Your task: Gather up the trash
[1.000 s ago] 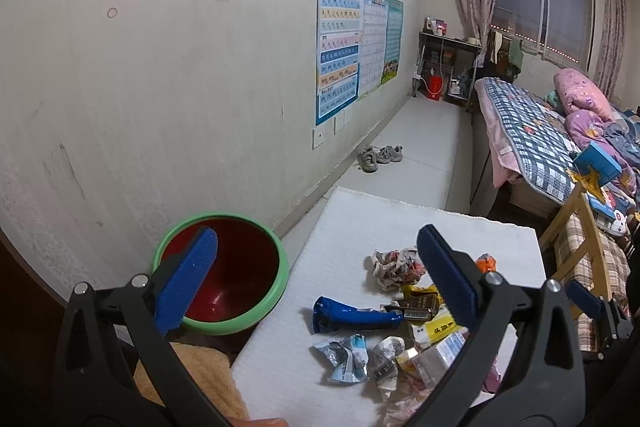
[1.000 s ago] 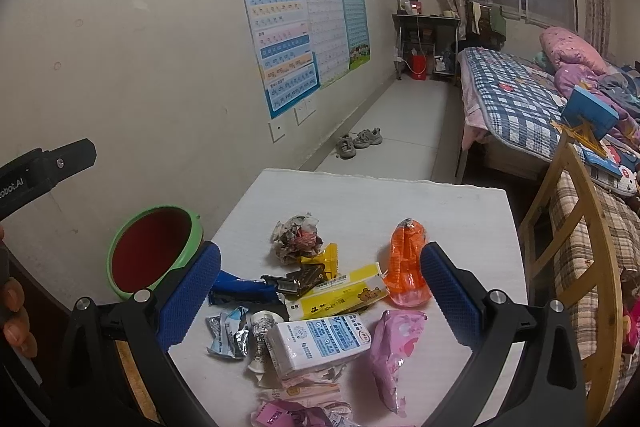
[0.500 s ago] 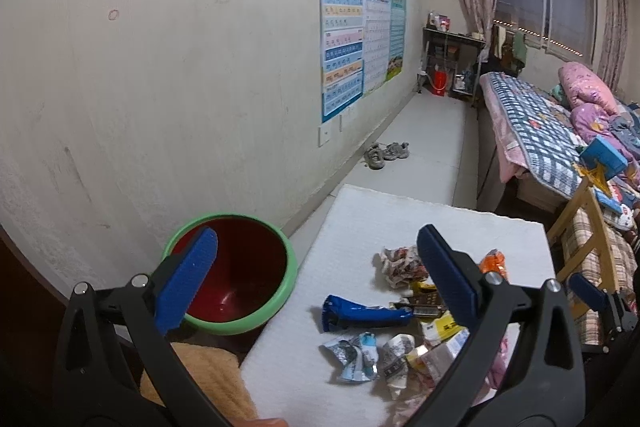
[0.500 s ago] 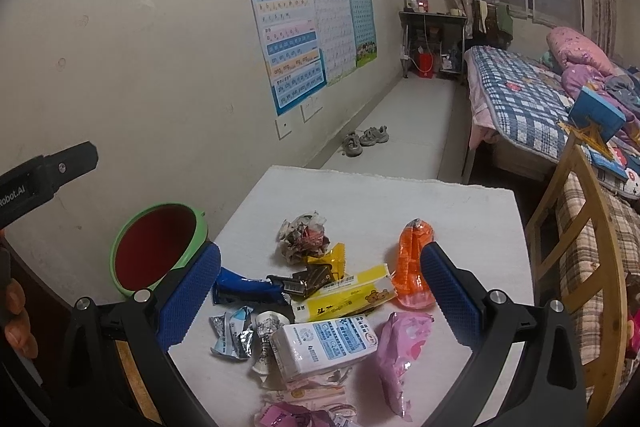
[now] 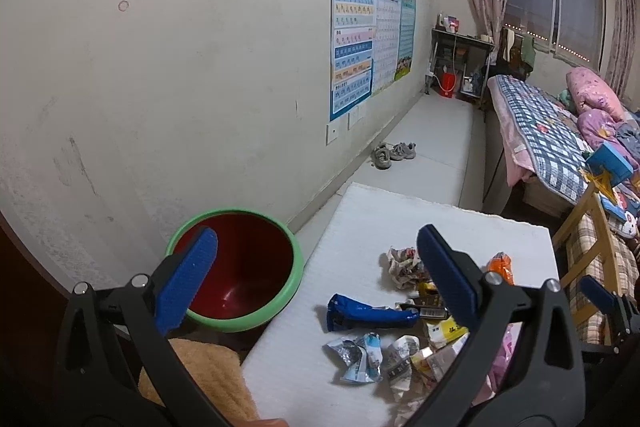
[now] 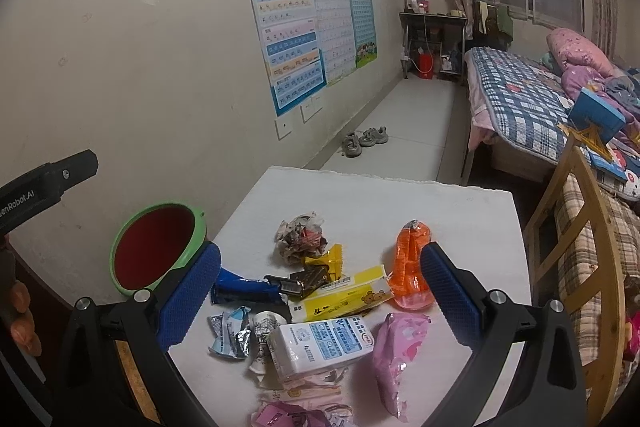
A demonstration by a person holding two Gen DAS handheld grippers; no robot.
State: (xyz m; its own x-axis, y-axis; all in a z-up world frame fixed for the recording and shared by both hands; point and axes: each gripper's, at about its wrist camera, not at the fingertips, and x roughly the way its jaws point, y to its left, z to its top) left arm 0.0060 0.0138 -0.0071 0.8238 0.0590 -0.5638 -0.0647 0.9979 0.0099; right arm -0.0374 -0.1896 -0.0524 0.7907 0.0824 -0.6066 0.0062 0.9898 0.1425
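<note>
Nearest, the left gripper (image 5: 316, 269) and the right gripper (image 6: 320, 291) hang above the white counter (image 6: 360, 195) with jaws spread wide and nothing between them. Under them the trash lies heaped on the counter's near half: a white carton (image 6: 320, 343), a pink packet (image 6: 396, 347), a yellow box (image 6: 340, 297), a blue wrapper (image 5: 368, 317), an orange pouch (image 6: 410, 267) and a crumpled paper ball (image 6: 300, 237). Just off the counter's left edge stands the green-rimmed red bin (image 5: 240, 267), and farther back are a pair of shoes (image 6: 364, 139) on the floor and a bed (image 6: 516, 99).
</note>
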